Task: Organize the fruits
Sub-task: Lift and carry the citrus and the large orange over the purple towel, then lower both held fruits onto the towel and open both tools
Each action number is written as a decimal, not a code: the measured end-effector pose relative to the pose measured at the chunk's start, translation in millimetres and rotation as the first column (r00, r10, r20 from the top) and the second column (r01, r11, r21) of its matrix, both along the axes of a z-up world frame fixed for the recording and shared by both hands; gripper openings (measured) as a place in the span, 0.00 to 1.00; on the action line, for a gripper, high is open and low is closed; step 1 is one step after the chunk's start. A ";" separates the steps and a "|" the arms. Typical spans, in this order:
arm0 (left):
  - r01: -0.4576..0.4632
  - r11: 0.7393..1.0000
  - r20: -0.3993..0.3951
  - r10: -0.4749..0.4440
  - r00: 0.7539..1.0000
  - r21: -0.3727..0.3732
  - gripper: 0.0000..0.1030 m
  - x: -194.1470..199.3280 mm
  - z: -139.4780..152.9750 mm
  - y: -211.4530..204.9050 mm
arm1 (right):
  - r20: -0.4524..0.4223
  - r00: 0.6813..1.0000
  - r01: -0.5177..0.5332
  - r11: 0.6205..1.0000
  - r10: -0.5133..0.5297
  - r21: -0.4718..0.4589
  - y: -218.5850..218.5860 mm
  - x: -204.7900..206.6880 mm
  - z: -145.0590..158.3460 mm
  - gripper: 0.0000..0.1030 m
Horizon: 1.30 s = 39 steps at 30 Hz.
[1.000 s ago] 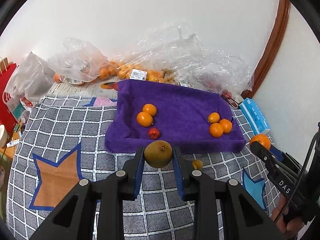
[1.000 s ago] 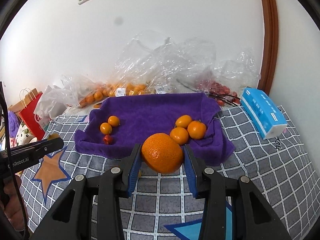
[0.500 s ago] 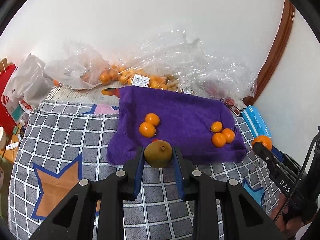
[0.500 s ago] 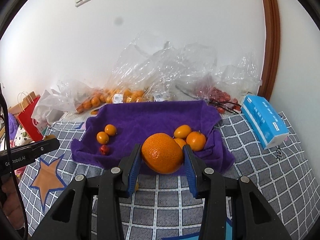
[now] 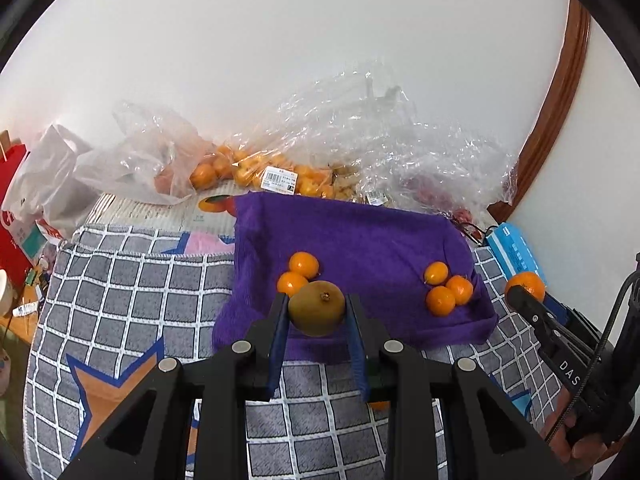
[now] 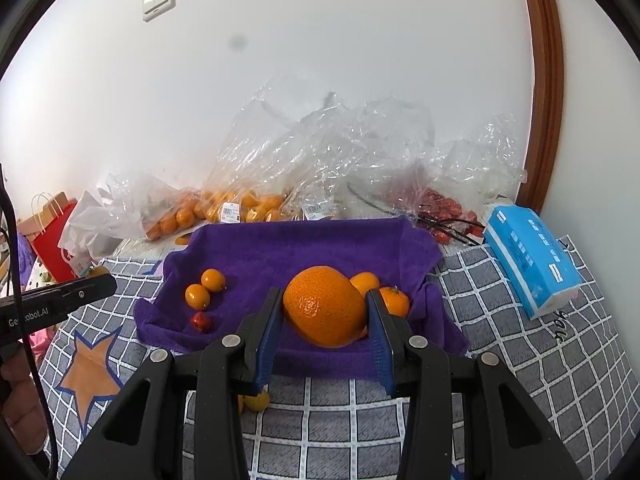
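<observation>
The left gripper (image 5: 317, 312) is closed on a kiwi-like brown-green fruit (image 5: 317, 307): round, dull-skinned, with a dark stem scar near its top. Both blue pads press its sides, and it is held above the near edge of the purple towel (image 5: 360, 240). The right gripper (image 6: 325, 312) is clamped on a large orange (image 6: 325, 306), glossy and pitted, wider than the small fruits behind it; its pads press both flanks, and it is held over the near half of the towel.

On the towel, two small oranges (image 5: 298, 274) sit touching at the left, and a group of three small oranges (image 5: 446, 288) sits at the right.

View differences:
- The right wrist view shows a small red fruit (image 6: 202, 321) just in front of the left pair; in the left wrist view the kiwi-like fruit hides that spot.
- The right wrist view shows a small yellow fruit (image 6: 256, 400) on the checked cloth (image 6: 520, 360) beneath the gripper, and a wall switch (image 6: 158, 0).
- The left wrist view shows the right gripper from the side, with the large orange at its tip.
- Both views show the clear plastic bags (image 6: 320, 160) of fruit against the wall and the blue tissue pack (image 6: 532, 260).
</observation>
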<state>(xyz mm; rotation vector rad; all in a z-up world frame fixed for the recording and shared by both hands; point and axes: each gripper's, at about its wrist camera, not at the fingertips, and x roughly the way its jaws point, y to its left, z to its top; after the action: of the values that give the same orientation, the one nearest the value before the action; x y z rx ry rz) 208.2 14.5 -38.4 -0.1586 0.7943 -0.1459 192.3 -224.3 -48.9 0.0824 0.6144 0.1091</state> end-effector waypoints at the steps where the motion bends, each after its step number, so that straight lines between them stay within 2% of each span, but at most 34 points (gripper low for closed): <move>1: 0.001 1.000 0.000 -0.001 1.000 0.000 0.26 1.7 0.0 -0.1 | 0.001 1.000 -0.001 1.000 0.001 0.001 0.1 1.7 0.2 0.40; 23: -0.032 0.999 -0.046 0.031 0.998 -0.015 0.26 56.3 -18.3 14.0 | 0.001 1.000 0.004 1.000 -0.004 0.010 -5.8 50.8 -11.2 0.40; 31: -0.023 1.000 -0.065 0.022 0.998 -0.010 0.26 73.3 -28.6 4.8 | -0.039 0.999 -0.022 1.000 0.023 0.023 -1.4 71.5 -30.3 0.40; 39: -0.037 0.999 -0.119 0.036 0.992 -0.013 0.26 85.6 -54.8 7.1 | -0.129 0.986 -0.107 0.994 0.108 0.012 20.6 81.6 -69.3 0.40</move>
<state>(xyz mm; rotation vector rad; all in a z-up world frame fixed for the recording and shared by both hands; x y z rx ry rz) 293.8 21.6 -93.2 -0.1975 0.9089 -0.1087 273.9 -203.7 -118.2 0.0616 0.7489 0.2112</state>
